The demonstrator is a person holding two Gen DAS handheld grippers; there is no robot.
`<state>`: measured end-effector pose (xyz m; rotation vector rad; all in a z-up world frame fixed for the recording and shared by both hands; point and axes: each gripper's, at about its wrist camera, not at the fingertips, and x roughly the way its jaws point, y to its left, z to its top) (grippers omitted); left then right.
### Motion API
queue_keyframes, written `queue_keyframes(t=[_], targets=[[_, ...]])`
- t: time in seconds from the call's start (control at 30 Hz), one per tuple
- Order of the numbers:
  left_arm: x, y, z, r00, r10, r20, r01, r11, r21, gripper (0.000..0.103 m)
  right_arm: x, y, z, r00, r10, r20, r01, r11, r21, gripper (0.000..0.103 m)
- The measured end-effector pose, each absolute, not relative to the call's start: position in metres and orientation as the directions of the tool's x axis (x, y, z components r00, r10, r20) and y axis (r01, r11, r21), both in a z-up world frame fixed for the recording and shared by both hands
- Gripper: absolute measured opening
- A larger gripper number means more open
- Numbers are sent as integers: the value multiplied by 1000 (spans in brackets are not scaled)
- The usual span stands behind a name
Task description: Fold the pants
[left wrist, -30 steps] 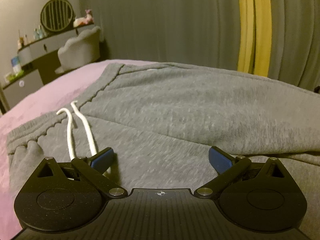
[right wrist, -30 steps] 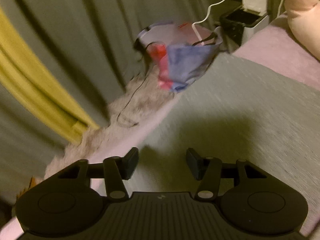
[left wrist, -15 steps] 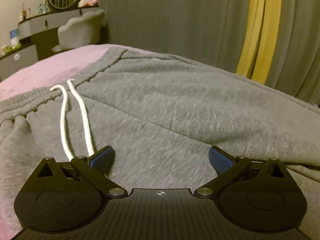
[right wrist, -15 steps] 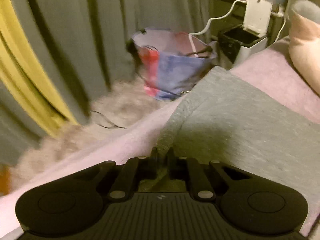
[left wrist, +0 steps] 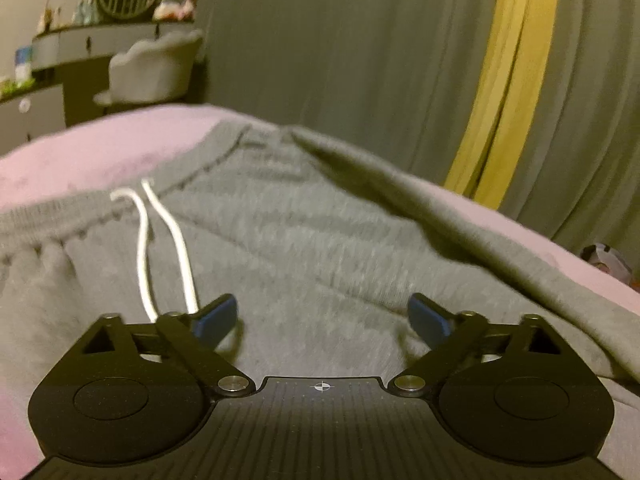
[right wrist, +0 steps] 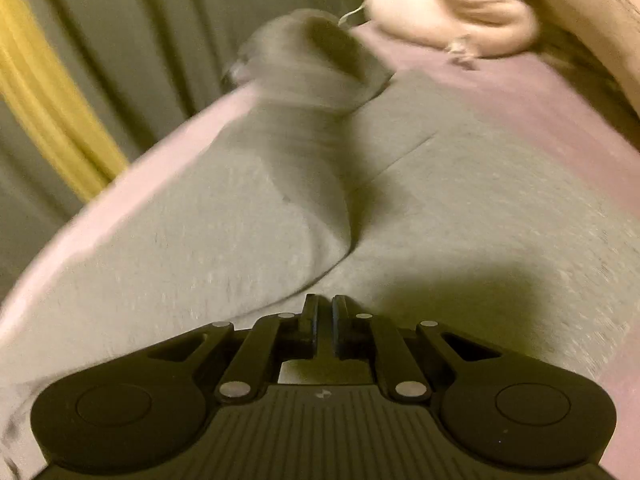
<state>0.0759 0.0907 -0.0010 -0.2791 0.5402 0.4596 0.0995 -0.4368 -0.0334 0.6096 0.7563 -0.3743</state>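
Observation:
Grey sweatpants (left wrist: 304, 240) lie on a pink bed (left wrist: 100, 152), waistband to the left with a white drawstring (left wrist: 160, 240). My left gripper (left wrist: 322, 316) is open, its blue pads resting low over the pants just below the drawstring ends. In the right wrist view my right gripper (right wrist: 325, 320) is shut on a ridge of the grey pants (right wrist: 260, 216) and lifts one leg, which runs up and away toward its cuff (right wrist: 304, 60). The lifted leg also shows as a raised fold in the left wrist view (left wrist: 460, 216).
Grey curtains with a yellow stripe (left wrist: 504, 80) hang behind the bed. A desk and a padded chair (left wrist: 152, 68) stand at the far left. A pale pink pillow (right wrist: 444, 8) lies at the bed's far end, and a person's arm (right wrist: 600, 20) shows at the upper right.
My right gripper closed on the pants leg and has swung it up and over, its view turning from the floor bag to the pillow. The left gripper stayed open over the pants.

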Motion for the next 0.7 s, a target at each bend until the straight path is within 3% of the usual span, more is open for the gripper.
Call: queue_keyframes(t=[0.07, 0.1, 0.13, 0.2, 0.33, 0.47, 0.53, 0.6, 0.7], targets=[[77, 94, 9, 768, 329, -550, -478, 865, -150, 92, 103, -443, -22, 716, -97, -692, 502, 759, 414, 40], [80, 98, 14, 767, 306, -564, -472, 864, -174, 92, 105, -446, -20, 730, -96, -677, 496, 756, 427, 62], [82, 103, 21, 774, 280, -568, -465, 860, -211, 91, 107, -449, -22, 739, -91, -667, 493, 748, 444, 75], [92, 115, 34, 789, 219, -574, -450, 842, -298, 92, 110, -458, -31, 728, -83, -681, 525, 706, 475, 78], [141, 144, 49, 782, 91, -617, -410, 819, -400, 91, 100, -469, -56, 757, -57, -651, 540, 615, 575, 78], [196, 160, 50, 746, 83, -660, -422, 826, -373, 88, 96, -480, -57, 821, -32, -570, 480, 577, 660, 76], [223, 167, 39, 717, 80, -693, -436, 826, -356, 86, 92, -484, -66, 831, -41, -555, 473, 575, 667, 60], [251, 177, 23, 662, 53, -748, -472, 804, -361, 72, 87, -482, -67, 841, -55, -539, 474, 557, 682, 45], [278, 186, 3, 614, 16, -789, -516, 764, -386, 65, 85, -485, -74, 849, -70, -524, 479, 521, 707, 21]])
